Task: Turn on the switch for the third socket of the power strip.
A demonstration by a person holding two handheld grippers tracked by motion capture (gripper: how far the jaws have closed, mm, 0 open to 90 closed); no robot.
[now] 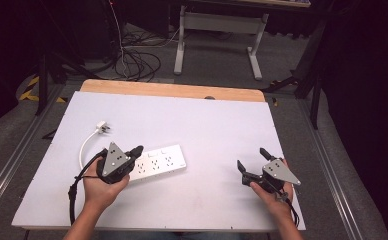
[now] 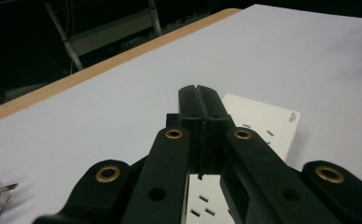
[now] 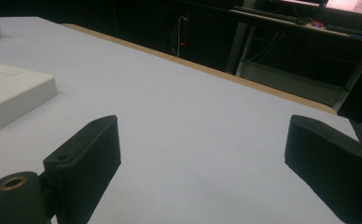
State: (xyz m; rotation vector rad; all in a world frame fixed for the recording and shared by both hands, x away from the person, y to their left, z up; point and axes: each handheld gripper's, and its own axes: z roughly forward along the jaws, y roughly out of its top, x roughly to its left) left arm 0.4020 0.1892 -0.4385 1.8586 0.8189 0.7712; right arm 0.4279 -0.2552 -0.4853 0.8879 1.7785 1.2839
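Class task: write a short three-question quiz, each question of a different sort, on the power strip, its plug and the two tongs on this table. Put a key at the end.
1. True or false: the right tongs are open over bare table.
2. Multiple choice: the left tongs are (a) shut above the power strip, (b) wide open, (c) shut on the plug.
3. Fill in: the plug lies on the table to the ___ of the power strip in the high view.

Key: 1 true. 2 a; the jaws meet with nothing between them. 3 left, and farther from the person.
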